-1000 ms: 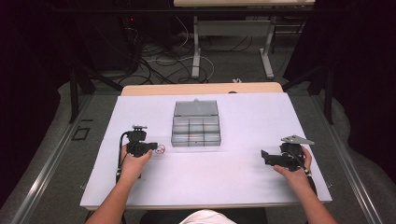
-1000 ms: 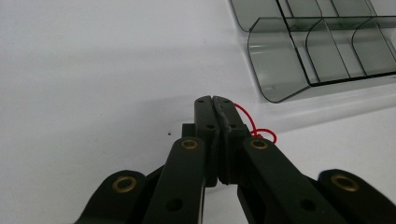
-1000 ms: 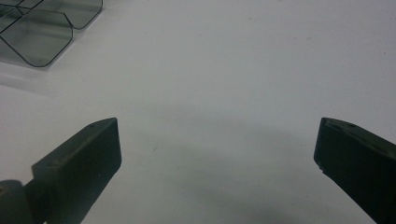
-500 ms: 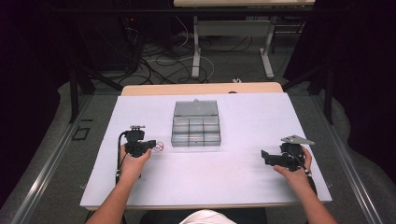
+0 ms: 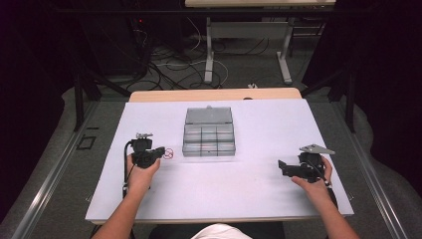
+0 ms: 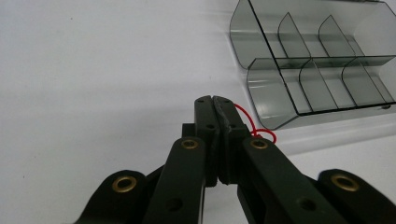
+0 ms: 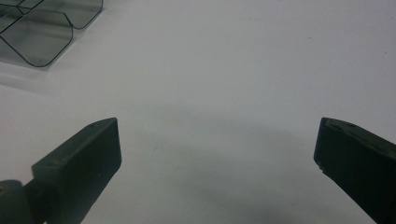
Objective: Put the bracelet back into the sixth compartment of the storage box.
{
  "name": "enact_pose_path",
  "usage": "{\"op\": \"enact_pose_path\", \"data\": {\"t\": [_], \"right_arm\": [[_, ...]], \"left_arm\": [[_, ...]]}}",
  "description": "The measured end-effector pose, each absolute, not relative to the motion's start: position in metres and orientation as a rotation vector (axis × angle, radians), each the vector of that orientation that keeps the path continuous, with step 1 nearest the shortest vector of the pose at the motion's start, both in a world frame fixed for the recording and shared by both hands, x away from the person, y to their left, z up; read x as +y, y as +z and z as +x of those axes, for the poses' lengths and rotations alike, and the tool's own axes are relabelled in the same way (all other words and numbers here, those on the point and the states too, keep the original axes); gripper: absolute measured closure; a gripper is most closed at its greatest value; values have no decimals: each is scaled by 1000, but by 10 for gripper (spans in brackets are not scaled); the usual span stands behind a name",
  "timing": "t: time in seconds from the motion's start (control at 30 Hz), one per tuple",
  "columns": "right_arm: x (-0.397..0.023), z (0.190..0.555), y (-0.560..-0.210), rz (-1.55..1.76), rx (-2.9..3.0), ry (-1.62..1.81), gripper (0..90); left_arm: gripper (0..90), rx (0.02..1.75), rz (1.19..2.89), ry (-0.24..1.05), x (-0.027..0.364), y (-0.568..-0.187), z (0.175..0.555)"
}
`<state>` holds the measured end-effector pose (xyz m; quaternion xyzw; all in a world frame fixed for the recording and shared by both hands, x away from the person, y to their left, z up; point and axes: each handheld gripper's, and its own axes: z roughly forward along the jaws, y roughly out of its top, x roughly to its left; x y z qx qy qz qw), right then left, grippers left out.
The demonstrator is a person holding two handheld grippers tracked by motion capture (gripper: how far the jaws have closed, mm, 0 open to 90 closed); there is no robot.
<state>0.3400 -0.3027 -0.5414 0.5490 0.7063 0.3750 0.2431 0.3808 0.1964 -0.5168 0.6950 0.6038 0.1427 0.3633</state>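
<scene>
A thin red loop (image 5: 168, 154) lies on the white table just left of a clear, divided organiser box (image 5: 209, 133). My left gripper (image 5: 161, 151) points right at it with its jaws shut. In the left gripper view the red loop (image 6: 265, 133) comes out from the right side of the closed tips of my left gripper (image 6: 213, 99) and looks pinched there. The box's (image 6: 322, 70) compartments are empty in that view. My right gripper (image 5: 281, 167) rests at the table's right with its jaws wide apart. Bare table is between the jaws of my right gripper (image 7: 217, 140).
The white table top (image 5: 249, 189) has a wooden strip along its far edge. A corner of the box (image 7: 37, 39) sits far left of the right gripper. Beyond the table are cables on the floor and the legs of another desk (image 5: 209, 55).
</scene>
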Motion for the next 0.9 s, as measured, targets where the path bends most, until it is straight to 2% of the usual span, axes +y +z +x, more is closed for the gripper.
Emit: {"op": "enact_pose_path", "data": {"t": [0.9], "right_arm": [[-303,340,-541,1496,1930,1026,3]], "left_arm": [[899,1474,1781,399,181,-509,368]]}}
